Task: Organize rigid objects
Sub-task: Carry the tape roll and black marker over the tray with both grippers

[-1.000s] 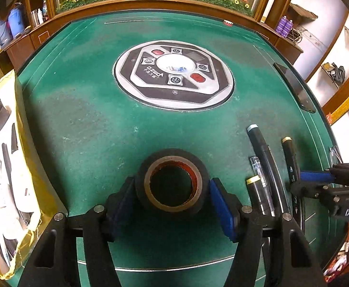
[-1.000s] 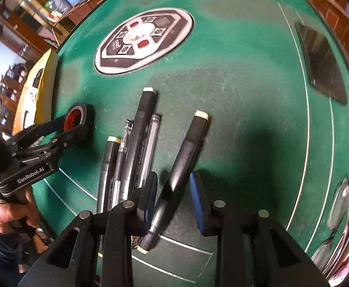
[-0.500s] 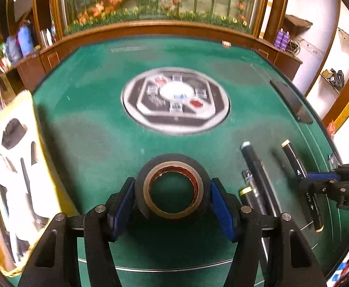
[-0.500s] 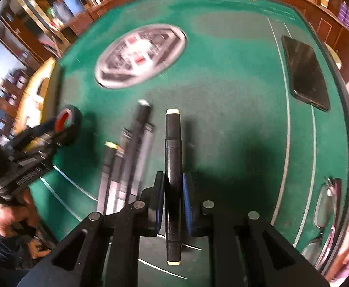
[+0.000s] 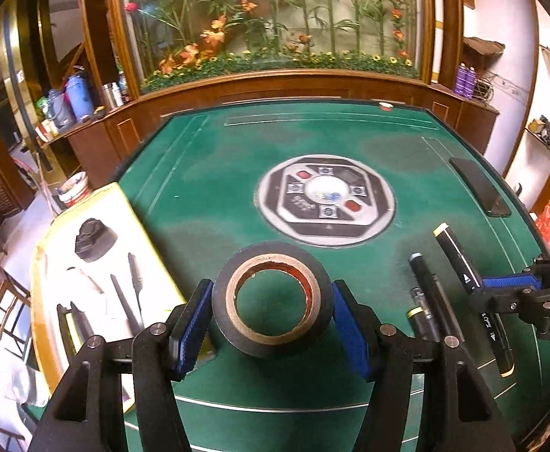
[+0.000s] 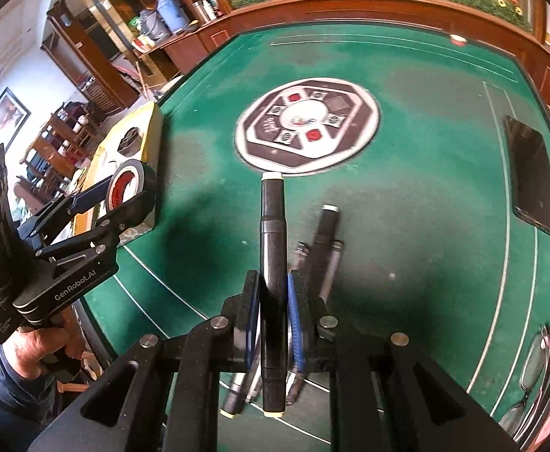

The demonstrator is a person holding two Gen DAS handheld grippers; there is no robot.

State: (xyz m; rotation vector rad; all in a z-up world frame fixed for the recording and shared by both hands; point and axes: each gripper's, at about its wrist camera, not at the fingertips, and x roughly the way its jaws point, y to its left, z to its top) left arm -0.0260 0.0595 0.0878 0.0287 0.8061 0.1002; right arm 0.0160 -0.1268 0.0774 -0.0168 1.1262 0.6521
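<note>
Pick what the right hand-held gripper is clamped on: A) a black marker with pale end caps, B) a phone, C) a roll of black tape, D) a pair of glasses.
A: the right hand-held gripper has its blue pads pressed on the black marker.

Green table (image 5: 207, 196): pens (image 5: 427, 297), phone (image 5: 478, 186), box (image 5: 86, 282).

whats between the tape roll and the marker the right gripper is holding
In the left wrist view, a few dark pens lie on the green felt between the tape roll and the marker.
</note>
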